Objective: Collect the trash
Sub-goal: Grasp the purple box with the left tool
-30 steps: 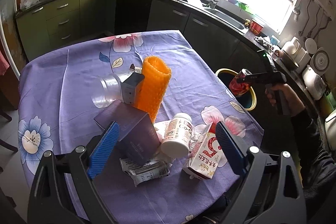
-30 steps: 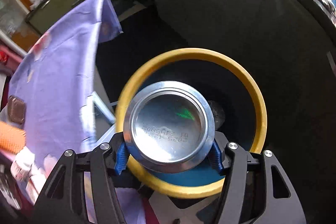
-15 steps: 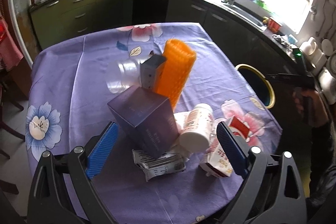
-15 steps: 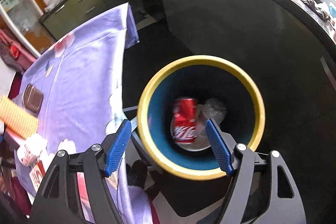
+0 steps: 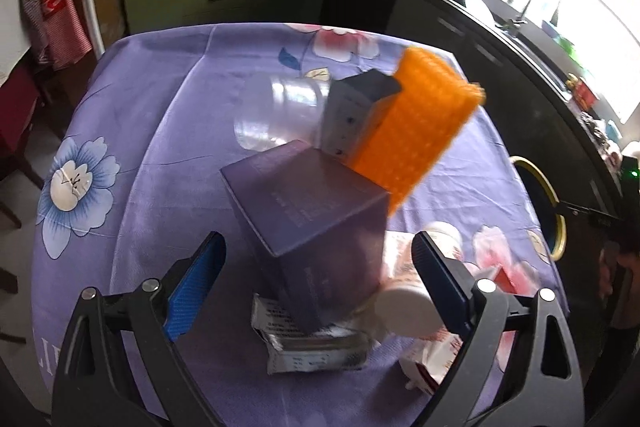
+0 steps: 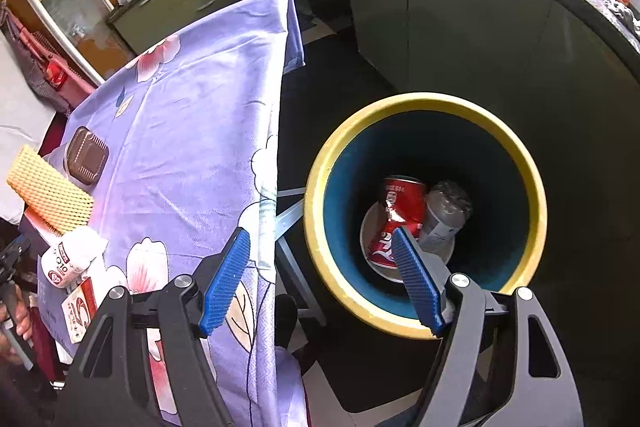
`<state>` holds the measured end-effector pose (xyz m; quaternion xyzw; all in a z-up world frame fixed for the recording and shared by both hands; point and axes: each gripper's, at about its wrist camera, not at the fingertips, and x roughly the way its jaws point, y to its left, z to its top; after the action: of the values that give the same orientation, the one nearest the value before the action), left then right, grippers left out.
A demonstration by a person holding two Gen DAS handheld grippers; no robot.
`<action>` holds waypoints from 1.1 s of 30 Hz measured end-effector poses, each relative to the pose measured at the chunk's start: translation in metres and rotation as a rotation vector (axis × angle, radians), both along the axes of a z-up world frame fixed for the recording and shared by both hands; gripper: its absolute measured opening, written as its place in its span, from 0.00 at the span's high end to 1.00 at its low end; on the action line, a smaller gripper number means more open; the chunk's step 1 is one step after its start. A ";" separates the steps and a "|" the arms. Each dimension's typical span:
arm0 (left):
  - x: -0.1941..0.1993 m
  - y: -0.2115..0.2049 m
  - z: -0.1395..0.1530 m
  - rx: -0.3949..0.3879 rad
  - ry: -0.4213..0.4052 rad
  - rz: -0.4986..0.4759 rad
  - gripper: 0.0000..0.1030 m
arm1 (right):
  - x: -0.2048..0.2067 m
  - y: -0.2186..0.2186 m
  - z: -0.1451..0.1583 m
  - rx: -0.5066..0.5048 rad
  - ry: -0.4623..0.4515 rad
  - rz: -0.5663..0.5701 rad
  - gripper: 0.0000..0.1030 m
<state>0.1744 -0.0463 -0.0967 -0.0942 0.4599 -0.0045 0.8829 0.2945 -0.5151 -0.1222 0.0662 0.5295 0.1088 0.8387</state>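
My left gripper (image 5: 316,287) is open over a trash pile on the purple flowered tablecloth (image 5: 160,131), its jaws either side of a dark purple box (image 5: 312,215). Around the box lie an orange foam mesh roll (image 5: 416,131), a grey carton (image 5: 356,111), a clear plastic cup (image 5: 276,111), a white pill bottle (image 5: 408,303), a foil packet (image 5: 316,351) and a red-and-white milk carton (image 5: 436,359). My right gripper (image 6: 320,279) is open and empty above the yellow-rimmed blue bin (image 6: 320,227). A red can (image 6: 396,215) and a crumpled clear bottle (image 6: 444,215) lie inside it.
The bin's rim also shows beyond the table's right edge in the left wrist view (image 5: 548,195). Dark kitchen cabinets (image 6: 440,7) and a counter with a sink run behind the bin. A folding stool frame (image 6: 288,219) stands between table and bin.
My right gripper opened and the red can dropped into the bin; the gripper then rose and drew back. My left gripper moved closer over the purple box.
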 end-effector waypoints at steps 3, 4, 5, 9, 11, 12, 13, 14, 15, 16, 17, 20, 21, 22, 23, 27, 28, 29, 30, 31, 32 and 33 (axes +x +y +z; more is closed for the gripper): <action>0.004 0.006 -0.005 -0.004 0.013 0.016 0.24 | 0.003 0.000 -0.006 0.004 0.012 0.003 0.29; 0.004 0.008 -0.006 -0.008 0.017 0.014 0.29 | 0.004 0.000 -0.008 0.005 0.016 0.003 0.29; 0.004 0.010 -0.006 -0.005 0.022 0.011 0.32 | 0.006 0.001 -0.011 0.006 0.019 0.003 0.29; 0.003 0.019 -0.008 0.012 0.035 0.032 0.32 | 0.009 0.003 -0.018 0.009 0.033 0.006 0.29; 0.001 0.027 -0.008 0.021 0.029 0.057 0.32 | 0.010 0.005 -0.020 0.009 0.036 0.009 0.29; 0.001 0.030 -0.008 0.023 0.026 0.067 0.32 | 0.011 0.006 -0.021 0.010 0.038 0.012 0.29; 0.001 0.034 -0.008 0.026 0.024 0.077 0.32 | 0.012 0.008 -0.022 0.009 0.040 0.015 0.29; 0.001 0.036 -0.009 0.029 0.022 0.081 0.32 | 0.013 0.009 -0.022 0.009 0.041 0.017 0.29; 0.001 0.038 -0.011 0.031 0.022 0.082 0.32 | 0.014 0.011 -0.022 0.009 0.043 0.022 0.29; 0.001 0.039 -0.012 0.032 0.023 0.080 0.34 | 0.014 0.014 -0.022 0.008 0.044 0.028 0.29; 0.001 0.040 -0.014 0.034 0.023 0.072 0.42 | 0.014 0.016 -0.023 0.006 0.044 0.032 0.29; -0.001 0.043 -0.017 0.033 0.021 0.060 0.50 | 0.014 0.022 -0.022 0.002 0.044 0.047 0.29; -0.002 0.044 -0.017 0.030 0.019 0.054 0.50 | 0.014 0.023 -0.021 0.003 0.042 0.050 0.29; -0.004 0.044 -0.016 0.029 0.016 0.049 0.50 | 0.013 0.024 -0.021 0.003 0.041 0.052 0.29; -0.007 0.045 -0.014 0.031 0.009 0.044 0.50 | 0.013 0.024 -0.020 0.003 0.040 0.053 0.29; -0.020 0.050 -0.005 0.039 -0.007 0.035 0.50 | 0.009 0.023 -0.017 0.008 0.029 0.052 0.29; -0.025 0.052 0.000 0.046 -0.011 0.031 0.50 | 0.008 0.023 -0.016 0.011 0.027 0.051 0.29; -0.027 0.053 0.003 0.050 -0.015 0.027 0.50 | 0.007 0.023 -0.015 0.011 0.025 0.052 0.29; -0.031 0.053 0.007 0.056 -0.019 0.022 0.50 | 0.006 0.022 -0.015 0.012 0.023 0.053 0.29; -0.034 0.053 0.011 0.061 -0.024 0.017 0.50 | 0.006 0.022 -0.015 0.013 0.022 0.054 0.29; -0.038 0.052 0.016 0.064 -0.029 0.008 0.50 | 0.005 0.022 -0.014 0.014 0.021 0.055 0.29; -0.041 0.052 0.019 0.062 -0.034 0.000 0.50 | 0.004 0.022 -0.014 0.016 0.020 0.056 0.29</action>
<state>0.1333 0.0058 -0.0772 -0.0666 0.4446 0.0083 0.8932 0.2983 -0.4933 -0.1363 0.0589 0.5387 0.1357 0.8294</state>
